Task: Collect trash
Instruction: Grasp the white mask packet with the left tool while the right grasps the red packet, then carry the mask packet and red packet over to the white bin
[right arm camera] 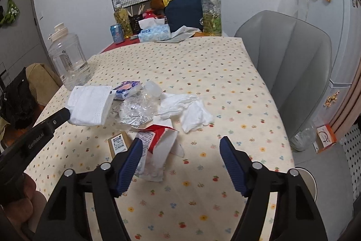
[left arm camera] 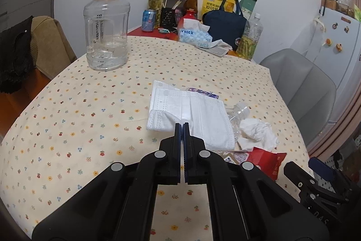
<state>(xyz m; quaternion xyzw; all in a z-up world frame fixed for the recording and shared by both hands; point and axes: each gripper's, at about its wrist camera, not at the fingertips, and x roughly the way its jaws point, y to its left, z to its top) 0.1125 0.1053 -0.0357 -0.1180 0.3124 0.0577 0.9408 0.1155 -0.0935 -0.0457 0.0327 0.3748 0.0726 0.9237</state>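
A white face mask (left arm camera: 203,119) lies in the pile of trash on the flowered tablecloth (left arm camera: 79,128). My left gripper (left arm camera: 182,126) is shut on the mask's near edge. The right wrist view shows one of its fingers (right arm camera: 59,118) at the mask's (right arm camera: 90,105) lower left corner. Beside the mask are a crushed clear bottle (right arm camera: 140,104), a crumpled tissue (right arm camera: 189,110) and a purple packet (right arm camera: 127,88). My right gripper (right arm camera: 181,143) is open just above the table. A red and white packet (right arm camera: 162,141) lies between its blue pads, untouched.
A large clear water jug (left arm camera: 106,31) stands at the back left. A tissue box (left arm camera: 194,35), a navy bag (left arm camera: 225,22), bottles and a can crowd the far edge. A grey chair (right arm camera: 286,64) is on the right. A brown chair (left arm camera: 49,42) with dark clothing is on the left.
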